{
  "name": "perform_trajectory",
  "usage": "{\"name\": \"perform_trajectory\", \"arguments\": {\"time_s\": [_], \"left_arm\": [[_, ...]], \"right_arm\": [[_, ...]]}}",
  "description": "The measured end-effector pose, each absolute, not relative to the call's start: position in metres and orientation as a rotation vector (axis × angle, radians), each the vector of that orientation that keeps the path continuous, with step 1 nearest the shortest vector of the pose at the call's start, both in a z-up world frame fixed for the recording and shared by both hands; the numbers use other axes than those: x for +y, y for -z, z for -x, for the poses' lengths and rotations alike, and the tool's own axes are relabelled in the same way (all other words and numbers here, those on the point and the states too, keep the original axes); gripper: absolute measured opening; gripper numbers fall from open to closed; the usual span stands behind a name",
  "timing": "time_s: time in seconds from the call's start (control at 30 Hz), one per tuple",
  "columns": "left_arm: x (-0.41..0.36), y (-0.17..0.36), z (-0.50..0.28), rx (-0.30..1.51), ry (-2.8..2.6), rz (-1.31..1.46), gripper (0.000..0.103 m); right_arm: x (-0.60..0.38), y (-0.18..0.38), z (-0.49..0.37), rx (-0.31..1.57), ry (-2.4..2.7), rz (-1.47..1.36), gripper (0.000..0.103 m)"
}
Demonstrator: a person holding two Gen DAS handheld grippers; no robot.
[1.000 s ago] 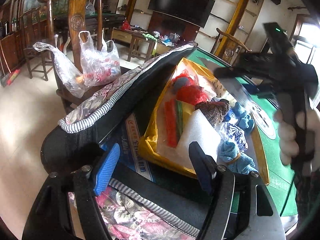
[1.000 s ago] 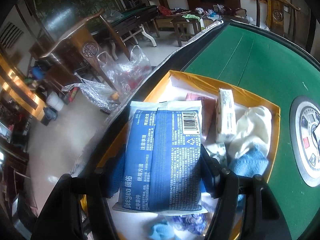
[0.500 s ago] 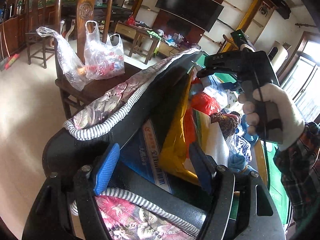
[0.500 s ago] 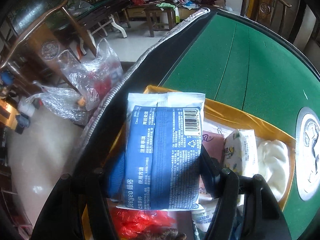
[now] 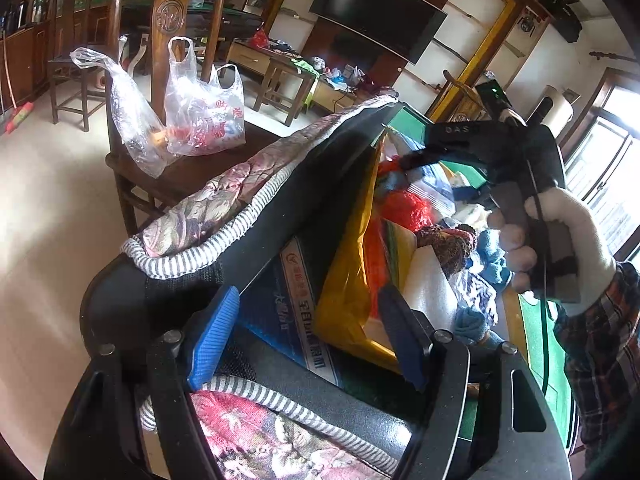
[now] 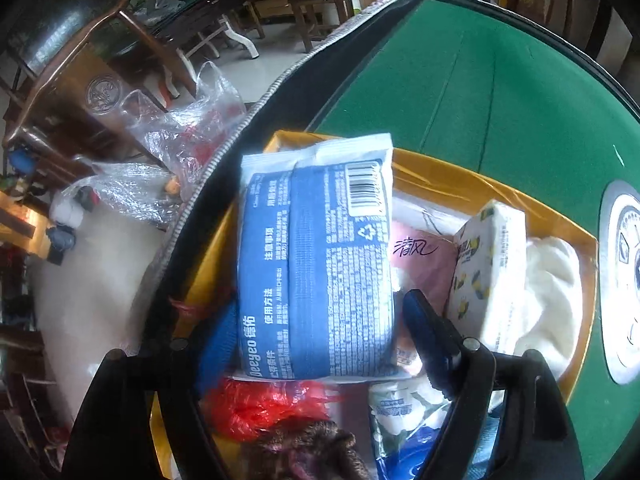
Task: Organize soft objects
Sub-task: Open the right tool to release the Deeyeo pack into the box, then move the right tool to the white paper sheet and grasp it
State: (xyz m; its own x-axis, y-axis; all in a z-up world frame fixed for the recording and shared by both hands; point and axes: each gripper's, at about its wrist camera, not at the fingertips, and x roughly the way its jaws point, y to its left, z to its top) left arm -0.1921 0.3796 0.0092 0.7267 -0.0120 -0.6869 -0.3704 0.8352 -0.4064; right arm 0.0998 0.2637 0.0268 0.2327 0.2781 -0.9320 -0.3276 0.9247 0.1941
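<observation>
The blue wipes pack point(image 6: 316, 256) sits pinched between the right gripper's point(image 6: 316, 328) blue pads, held above the yellow box point(image 6: 452, 184) near its left wall. Its long axis runs along the fingers, barcode end pointing away toward the box's far edge, printed back face up. Under it lie a pink tissue pack point(image 6: 424, 260), a white patterned tissue pack point(image 6: 488, 272), a white cloth point(image 6: 552, 280), a red bag point(image 6: 260, 404) and a brown knit item point(image 6: 308, 452).

The step in hand looks like placing the pack in the box; the next move calls for lowering it flat into a free gap, then letting go.

The left gripper point(image 5: 308, 336) is spread, its fingers either side of the box's near corner point(image 5: 344, 308) without clamping it. The box stands at the left edge of the green table point(image 6: 460, 72).
</observation>
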Motion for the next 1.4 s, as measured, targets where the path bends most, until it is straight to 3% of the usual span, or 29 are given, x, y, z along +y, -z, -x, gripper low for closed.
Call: {"name": "perform_trajectory", "arguments": {"time_s": [0.27,0.5,0.83,1.07,1.23,1.33,1.4], "left_arm": [[0.372,-0.018,0.192,0.739,-0.224,0.523,0.071],[0.357,-0.027,0.194,0.741,-0.228,0.480,0.071],[0.309,-0.042,0.184,0.741,-0.151,0.407,0.074],[0.276,-0.053,0.178,0.733,-0.126,0.348,0.074],[0.258,-0.060,0.178,0.732,-0.135,0.312,0.074],[0.248,-0.066,0.179,0.728,-0.138,0.286,0.074],[0.243,-0.068,0.181,0.727,-0.138,0.277,0.074]], "right_arm": [[0.234,-0.039,-0.088,1.245,-0.466,-0.069,0.076],[0.166,-0.082,-0.038,1.057,-0.551,-0.064,0.076],[-0.071,-0.073,-0.037,0.946,-0.087,-0.160,0.076],[-0.248,-0.043,-0.061,0.971,0.239,-0.329,0.076],[-0.259,-0.023,-0.085,1.039,0.203,-0.325,0.076],[-0.233,-0.017,-0.097,1.079,0.185,-0.206,0.088],[-0.214,-0.012,-0.100,1.078,0.204,-0.097,0.085]]}}
